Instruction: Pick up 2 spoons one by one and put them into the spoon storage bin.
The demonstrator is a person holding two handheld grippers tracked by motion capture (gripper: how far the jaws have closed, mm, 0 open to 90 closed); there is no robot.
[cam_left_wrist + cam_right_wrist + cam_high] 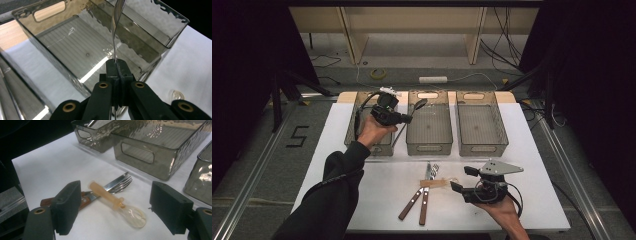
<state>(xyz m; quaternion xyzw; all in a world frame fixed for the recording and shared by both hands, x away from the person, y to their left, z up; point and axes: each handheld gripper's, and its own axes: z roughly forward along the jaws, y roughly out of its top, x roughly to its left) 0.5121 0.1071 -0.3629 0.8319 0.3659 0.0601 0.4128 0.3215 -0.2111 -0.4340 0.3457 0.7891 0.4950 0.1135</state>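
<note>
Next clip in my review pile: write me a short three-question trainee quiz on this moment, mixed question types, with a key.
1. True or false: the left gripper is shut on the metal spoon.
2. Which bin lies below the held spoon? A) left bin B) middle bin C) right bin
3. What pale item lies across the knife and fork, in front of the open right gripper?

Key: 1 true; 2 B; 3 the translucent plastic spoon.
</note>
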